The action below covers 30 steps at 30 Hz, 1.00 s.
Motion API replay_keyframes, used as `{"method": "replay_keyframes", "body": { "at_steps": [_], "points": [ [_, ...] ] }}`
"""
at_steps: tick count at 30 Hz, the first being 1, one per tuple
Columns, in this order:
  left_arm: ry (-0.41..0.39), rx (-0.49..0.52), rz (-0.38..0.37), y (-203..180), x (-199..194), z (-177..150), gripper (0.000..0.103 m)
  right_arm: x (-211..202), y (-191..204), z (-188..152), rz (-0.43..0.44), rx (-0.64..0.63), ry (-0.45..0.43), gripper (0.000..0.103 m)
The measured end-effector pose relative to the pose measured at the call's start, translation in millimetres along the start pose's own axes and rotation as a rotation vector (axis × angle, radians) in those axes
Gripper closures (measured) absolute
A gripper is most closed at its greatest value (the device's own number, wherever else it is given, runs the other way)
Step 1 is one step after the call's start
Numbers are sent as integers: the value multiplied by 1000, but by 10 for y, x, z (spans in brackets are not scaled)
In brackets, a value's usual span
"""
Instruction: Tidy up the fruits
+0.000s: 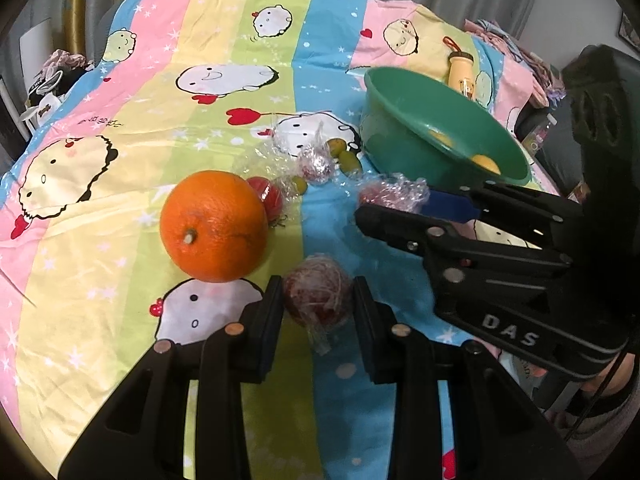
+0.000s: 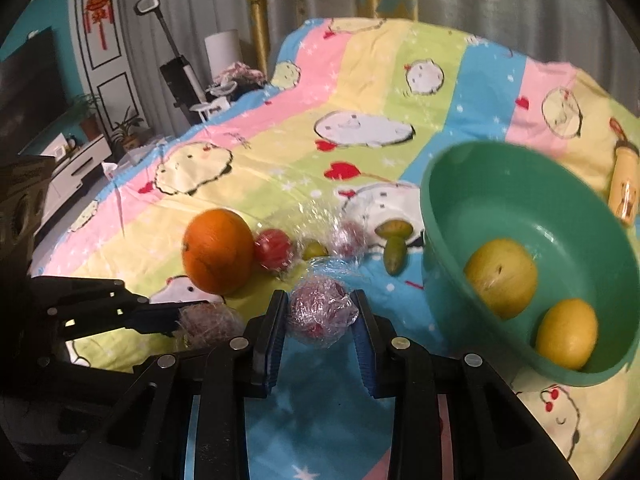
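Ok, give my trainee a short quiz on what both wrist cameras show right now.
1. True or false: the green bowl is empty.
2. What does the left gripper clamp? A) the orange B) a wrapped red fruit C) a green olive-like fruit
3. Fill in: the right gripper grips a red fruit in clear ____.

Key: 1 false, two yellow fruits lie inside. 2 B. 3 plastic wrap.
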<state>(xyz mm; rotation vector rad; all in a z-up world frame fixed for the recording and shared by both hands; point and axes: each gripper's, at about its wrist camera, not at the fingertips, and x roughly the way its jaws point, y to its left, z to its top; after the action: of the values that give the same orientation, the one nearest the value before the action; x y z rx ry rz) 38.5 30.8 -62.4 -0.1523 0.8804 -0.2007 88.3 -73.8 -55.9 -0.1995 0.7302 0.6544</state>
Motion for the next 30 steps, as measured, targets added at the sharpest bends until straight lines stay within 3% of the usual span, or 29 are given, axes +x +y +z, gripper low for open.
{"method": "replay_keyframes", "body": {
  "at_steps": [14,30],
  "points": [
    [-58,-85,-65,179,-268,48,69,-393,65,113,13,-17,-103,70],
    [-120,-120,-83,234,-446,106,69,-738,-120,188,-22,25,-207,70]
  ]
}}
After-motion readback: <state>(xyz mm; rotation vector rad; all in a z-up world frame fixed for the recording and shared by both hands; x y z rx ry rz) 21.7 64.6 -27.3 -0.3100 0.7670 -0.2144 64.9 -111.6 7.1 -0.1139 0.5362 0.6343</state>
